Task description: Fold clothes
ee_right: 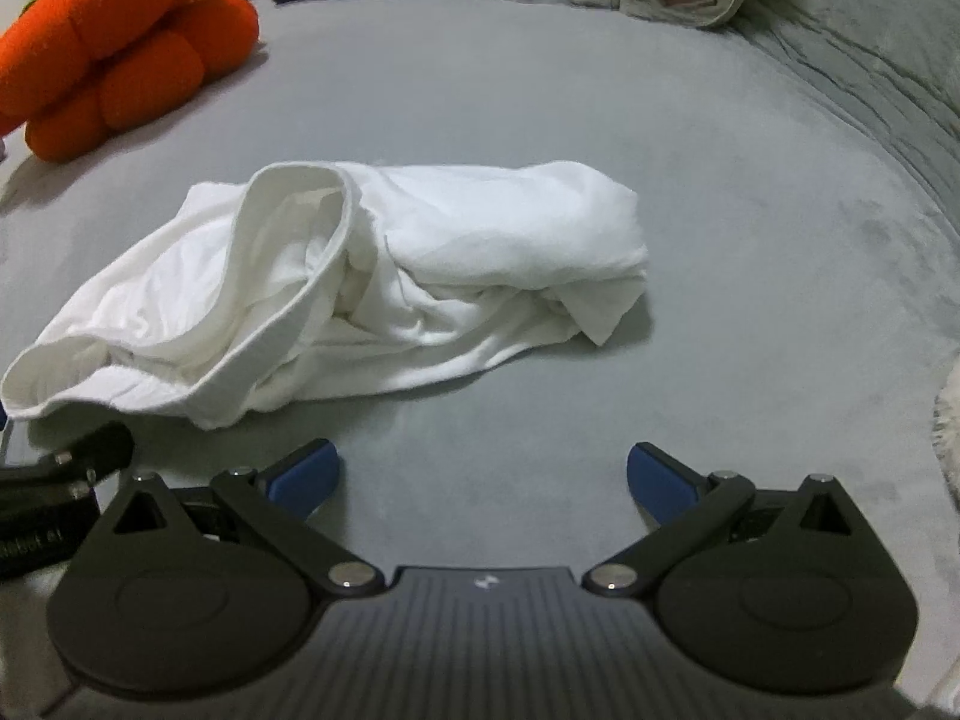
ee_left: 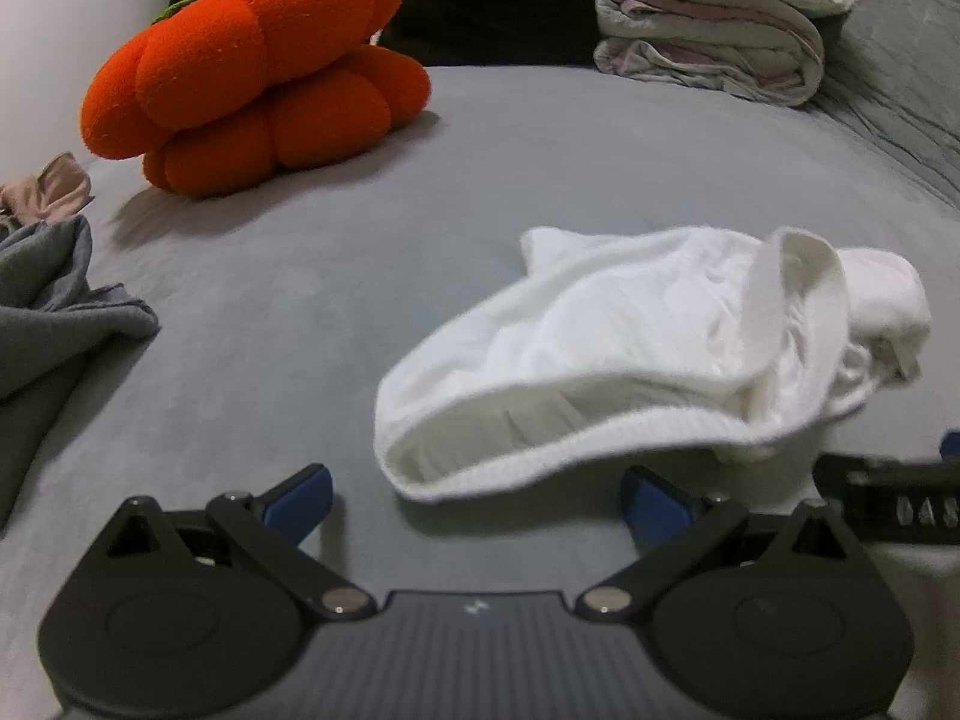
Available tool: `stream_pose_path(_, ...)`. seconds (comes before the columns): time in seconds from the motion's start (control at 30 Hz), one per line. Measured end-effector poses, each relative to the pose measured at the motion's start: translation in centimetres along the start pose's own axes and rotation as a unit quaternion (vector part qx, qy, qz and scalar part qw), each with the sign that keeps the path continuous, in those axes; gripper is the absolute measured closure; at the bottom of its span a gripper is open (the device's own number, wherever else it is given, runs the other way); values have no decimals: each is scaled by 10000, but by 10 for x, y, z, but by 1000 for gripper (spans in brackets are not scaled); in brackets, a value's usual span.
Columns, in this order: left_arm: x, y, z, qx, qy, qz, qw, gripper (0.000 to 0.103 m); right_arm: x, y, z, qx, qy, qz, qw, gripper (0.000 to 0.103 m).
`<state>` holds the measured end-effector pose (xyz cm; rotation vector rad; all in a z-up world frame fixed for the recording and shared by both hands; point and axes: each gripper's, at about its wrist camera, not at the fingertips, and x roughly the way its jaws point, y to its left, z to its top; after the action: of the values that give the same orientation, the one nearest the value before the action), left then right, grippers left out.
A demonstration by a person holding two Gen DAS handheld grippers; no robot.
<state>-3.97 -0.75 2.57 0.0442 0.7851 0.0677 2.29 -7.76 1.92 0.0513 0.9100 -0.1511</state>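
White garment point(ee_right: 336, 288) lying crumpled on the grey bed point(ee_right: 690, 180), both grippers spread wide and holding nothing.

Left gripper point(ee_left: 477, 504) sits just short of the garment's ribbed waistband, fingers apart; right gripper point(ee_right: 483, 480) sits just short of its near edge, blue fingertips point(ee_right: 660, 480) released (each tool's black body pokes into the other's view). Orange pumpkin cushion point(ee_left: 258, 72) rests at the far left, a folded quilt point(ee_left: 714, 30) at the back, grey clothes point(ee_left: 54, 312) heaped at the left edge.
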Motion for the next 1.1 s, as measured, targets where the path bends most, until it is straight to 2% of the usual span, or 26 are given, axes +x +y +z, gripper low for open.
stream_pose_path(0.07, 2, 0, 2, 45, -41, -1, 10000, 1, 0, 1, -2, -36, -132, 23, 9999, 0)
stream_pose_path(0.2, -2, -4, 7, 202, -282, -98, 9994, 1, -1, -3, 5, -163, -48, 84, 9998, 0)
stream_pose_path(0.33, -8, -10, 10, 348, -542, -318, 9974, 1, -7, -12, 9, -259, -281, -164, 9991, 1)
stream_pose_path(0.4, -6, -14, 13, 400, -618, -388, 9965, 1, -10, -19, 12, -232, -411, -212, 9987, 11)
stream_pose_path(0.47, -2, -17, 16, 445, -673, -481, 9956, 1, -9, -30, 15, -17, -440, -135, 9989, 29)
stream_pose_path(0.57, 5, -16, 19, 445, -754, -675, 9939, 1, -4, -46, 18, 324, -396, 87, 9987, 37)
stream_pose_path(0.6, 7, -14, 19, 421, -770, -821, 9928, 13, -3, -50, 18, 386, -382, 141, 9984, 39)
stream_pose_path(0.63, 9, -11, 19, 361, -747, -988, 9916, 50, -2, -51, 17, 426, -379, 204, 9982, 42)
stream_pose_path(0.7, 12, -3, 21, 178, -633, -1295, 9894, 91, -3, -52, 17, 445, -408, 296, 9977, 54)
stream_pose_path(0.77, 6, 6, 26, 24, -745, -1476, 9862, 95, -6, -54, 16, 462, -452, 379, 9972, 59)
stream_pose_path(0.9, -10, 26, 37, -261, -1114, -1698, 9788, 96, -8, -62, 16, 551, -464, 555, 9959, 59)
stream_pose_path(1.0, -25, 42, 43, -486, -1316, -1499, 9787, 96, -8, -65, 18, 601, -465, 623, 9952, 59)
stream_pose_path(1.1, -32, 60, 44, -735, -1348, -1272, 9799, 97, -7, -62, 19, 494, -544, 658, 9951, 57)
